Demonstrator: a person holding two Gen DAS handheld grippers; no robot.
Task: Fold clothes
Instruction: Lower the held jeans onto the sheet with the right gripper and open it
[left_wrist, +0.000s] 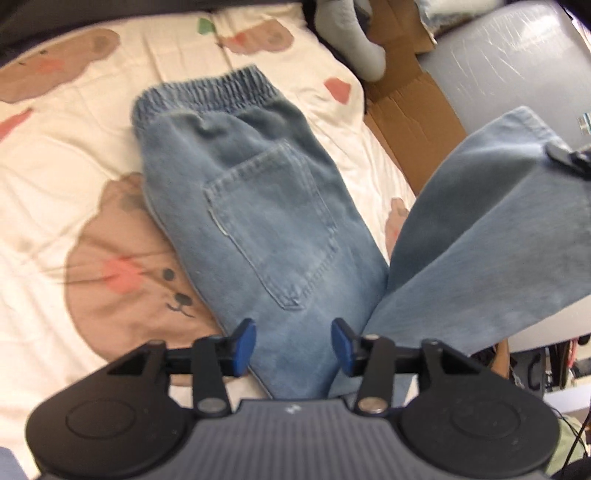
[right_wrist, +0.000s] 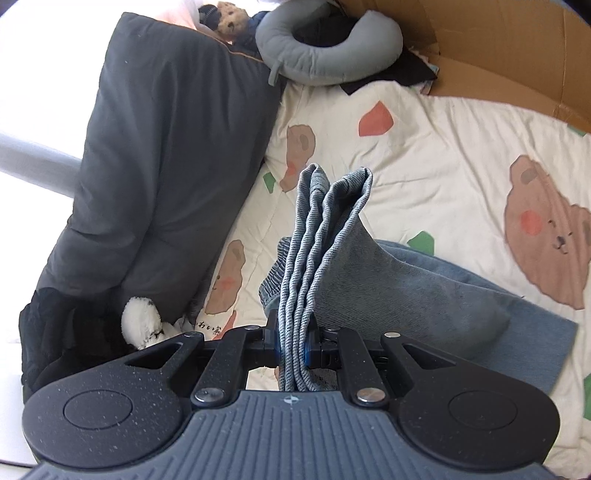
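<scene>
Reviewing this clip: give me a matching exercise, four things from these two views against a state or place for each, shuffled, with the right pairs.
Things:
1. left gripper
2. right gripper
3. jeans waistband
4. grey neck pillow

States or places:
A. clamped on bunched leg hems
B. flat on the bear-print quilt
C. fingers apart, nothing between them
D. at the quilt's far edge, by the cardboard

Pairs: 1-C, 2-A, 3-B, 4-D
</scene>
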